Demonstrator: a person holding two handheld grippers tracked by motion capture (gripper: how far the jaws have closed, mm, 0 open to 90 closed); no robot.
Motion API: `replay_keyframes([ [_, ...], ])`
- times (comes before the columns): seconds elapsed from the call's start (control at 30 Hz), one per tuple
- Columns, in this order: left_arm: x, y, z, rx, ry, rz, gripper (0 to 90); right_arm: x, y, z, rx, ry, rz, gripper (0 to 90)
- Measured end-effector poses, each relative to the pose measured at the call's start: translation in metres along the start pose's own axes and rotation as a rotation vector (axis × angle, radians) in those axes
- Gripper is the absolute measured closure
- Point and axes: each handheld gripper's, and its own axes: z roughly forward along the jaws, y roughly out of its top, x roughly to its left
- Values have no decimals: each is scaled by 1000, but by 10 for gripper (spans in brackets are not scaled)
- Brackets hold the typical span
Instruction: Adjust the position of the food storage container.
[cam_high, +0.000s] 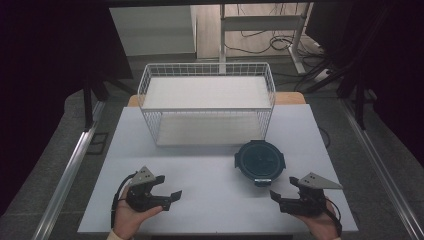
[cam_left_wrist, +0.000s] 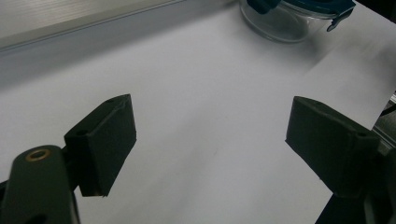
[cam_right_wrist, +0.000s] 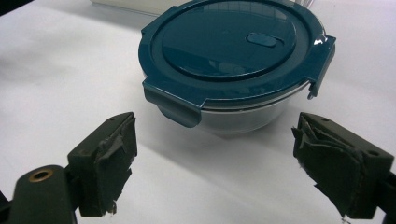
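A round glass container (cam_high: 260, 161) with a dark teal clip lid sits on the white surface (cam_high: 215, 172), just in front of the wire basket (cam_high: 207, 102). The right hand-held gripper (cam_high: 280, 194) points at it from close by, jaws spread wide, holding nothing. The left hand-held gripper (cam_high: 169, 188) rests farther off, jaws likewise apart.

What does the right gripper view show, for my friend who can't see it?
A round glass container with a dark teal clip-on lid sits on a white table, shut and untouched. The right gripper points at it from close by, with its two black jaws wide open and holding nothing. The jaw pads look worn and torn.
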Motion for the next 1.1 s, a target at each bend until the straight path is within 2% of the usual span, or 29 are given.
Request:
replay_keyframes([
  [1.1, 1, 0, -3, 1, 19, -8, 159, -4, 0, -2, 12, 15, 33, 161],
])
